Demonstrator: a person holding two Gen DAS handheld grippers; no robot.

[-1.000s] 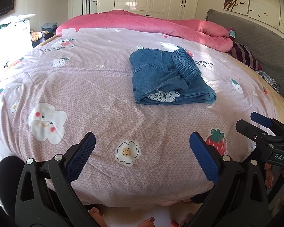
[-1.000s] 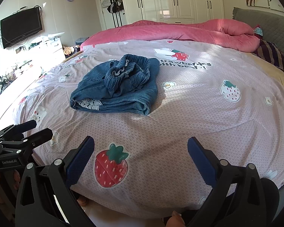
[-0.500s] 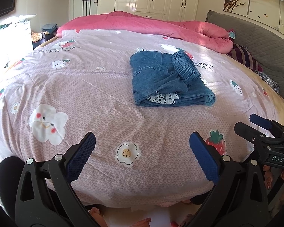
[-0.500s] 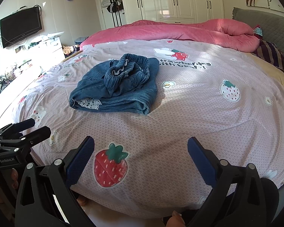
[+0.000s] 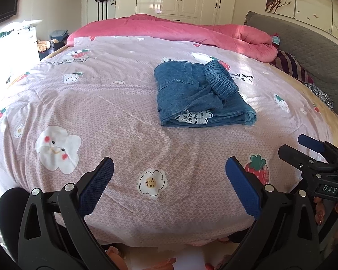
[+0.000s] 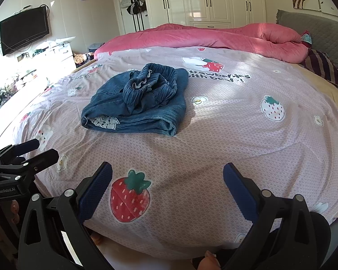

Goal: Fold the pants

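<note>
hovering: both tools spread, empty, at the bed's near edge
left tool (image 5: pixel 169 175); right tool (image 6: pixel 167 180)
pants (image 5: pixel 200 94): folded mid-bed (image 5: pixel 101 112)
step: looks finished
next: maybe tidying waistband

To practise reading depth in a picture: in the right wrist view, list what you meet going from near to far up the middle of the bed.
Right claw → strawberry print → folded denim pants → pink duvet → white wardrobe.
</note>
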